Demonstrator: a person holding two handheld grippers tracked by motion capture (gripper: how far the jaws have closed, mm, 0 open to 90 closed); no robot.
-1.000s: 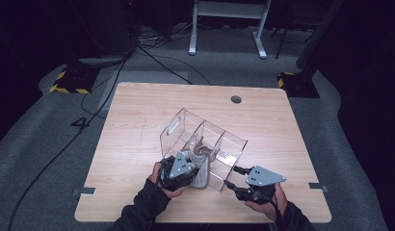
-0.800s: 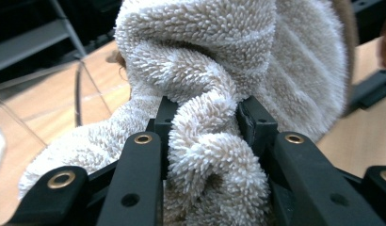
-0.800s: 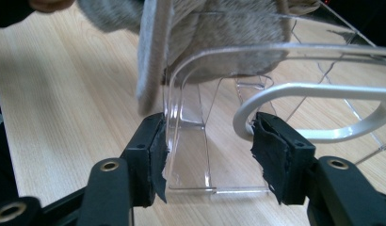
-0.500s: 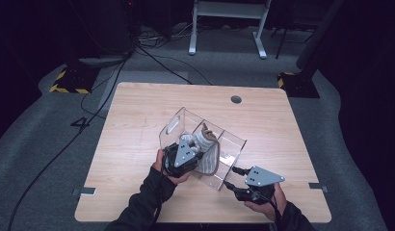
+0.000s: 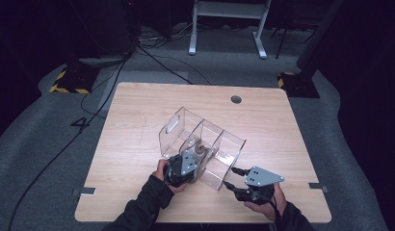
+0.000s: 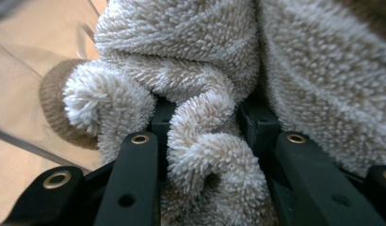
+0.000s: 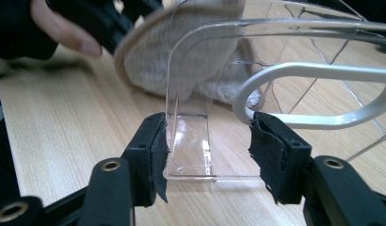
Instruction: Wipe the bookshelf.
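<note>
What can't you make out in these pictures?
- Fluffy beige fabric item, left gripper view: so close that its edges run off the frame; what it is stays unclear.
- High view: the left gripper covers most of it.
- Clear plastic divided organiser, right gripper view: whether the right gripper pads press its wall is unclear.

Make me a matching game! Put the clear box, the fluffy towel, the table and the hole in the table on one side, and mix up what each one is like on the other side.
Things:
1. clear divided box
2. fluffy towel
3. table
4. round hole

Descriptions:
A. light wood, carries everything
B. beige, pinched by the left hand-held gripper
C. see-through, its end wall between the right hand-held gripper jaws
D. dark, near the table's far edge

Pairs: 1-C, 2-B, 3-A, 4-D
</note>
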